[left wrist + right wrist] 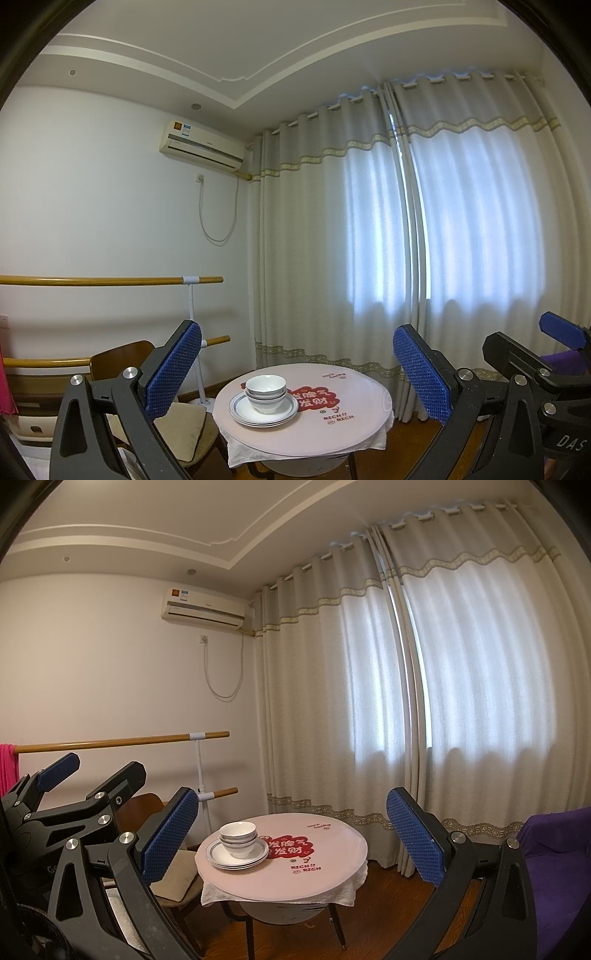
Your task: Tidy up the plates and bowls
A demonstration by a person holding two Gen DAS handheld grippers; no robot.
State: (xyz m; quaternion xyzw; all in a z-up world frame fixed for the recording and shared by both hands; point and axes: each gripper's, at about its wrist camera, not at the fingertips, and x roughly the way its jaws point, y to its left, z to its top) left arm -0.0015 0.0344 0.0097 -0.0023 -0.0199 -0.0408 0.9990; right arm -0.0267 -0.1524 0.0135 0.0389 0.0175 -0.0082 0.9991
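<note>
Left-wrist view, left to right. A pink cloth (6, 384) shows at the far left edge, in front of two horizontal wooden rails (110, 280) on a white stand against the white wall. A brown wooden chair (122, 356) with a beige seat cushion (184, 421) stands beside the table. The left gripper (297, 363), black-framed with blue textured pads (173, 369), has its fingers spread wide apart and nothing between them; it is held well back from the table. Between the fingers appears the round pink-topped table (332, 432), printed with a red motif (314, 397) and laid over a white cloth (243, 450). On the table's left part sits a stack of white plates with grey rims (243, 408), and on the plates stand nested white bowls (266, 393), upright. A cream wall air conditioner (201, 144) hangs high on the wall, next to long pale curtains (369, 229), drawn shut and lit from behind. At the far right the right gripper (524, 339) enters the view.

Right-wrist view, left to right. The left gripper (96, 768) appears at the left edge. The right gripper (291, 830), of the same build, likewise has its fingers parted wide and empty, away from the table (325, 871). The plates (221, 854) and bowls (238, 840) lie on the table's left side. A purple upholstered seat (554, 849) fills the lower right.
</note>
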